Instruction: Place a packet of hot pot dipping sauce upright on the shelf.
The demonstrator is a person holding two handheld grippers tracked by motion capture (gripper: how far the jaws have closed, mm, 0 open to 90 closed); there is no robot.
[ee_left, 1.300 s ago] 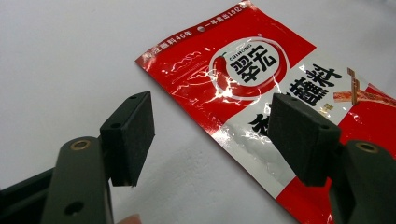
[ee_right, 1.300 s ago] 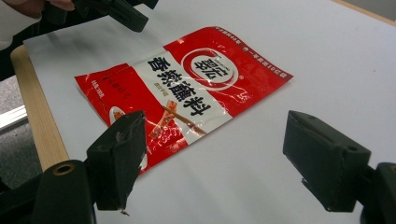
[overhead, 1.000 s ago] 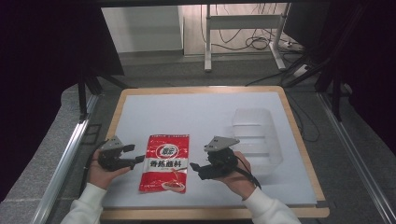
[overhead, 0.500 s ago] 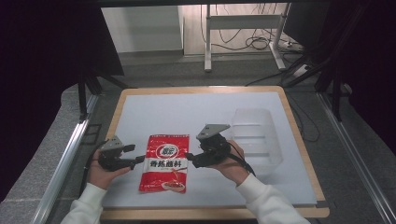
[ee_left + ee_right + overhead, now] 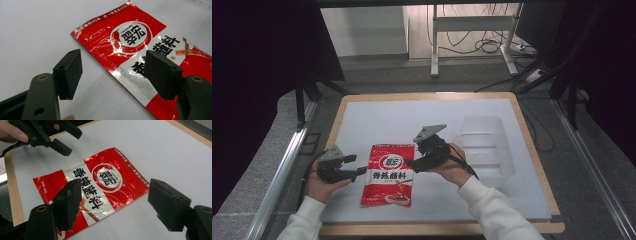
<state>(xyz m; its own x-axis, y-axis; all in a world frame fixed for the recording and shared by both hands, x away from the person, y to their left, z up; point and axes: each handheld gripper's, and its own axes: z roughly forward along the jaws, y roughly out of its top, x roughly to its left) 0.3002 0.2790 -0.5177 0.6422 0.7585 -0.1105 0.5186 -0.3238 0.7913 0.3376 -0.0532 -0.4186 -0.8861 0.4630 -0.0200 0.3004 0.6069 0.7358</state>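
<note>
Both grippers, left gripper (image 5: pixel 361 171) and right gripper (image 5: pixel 408 162), gape beside the red sauce packet (image 5: pixel 388 175), seemingly not touching

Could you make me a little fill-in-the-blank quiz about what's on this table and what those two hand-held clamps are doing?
1. The flat packet lying on the white table is mostly ____ in colour.
2. The clear plastic container sits on the packet's ____ side in the high view.
3. The left gripper has its jaws ____, with nothing between them.
4. The right gripper hangs over the packet, its jaws ____ as well.

Missing words: red; right; open; open
</note>
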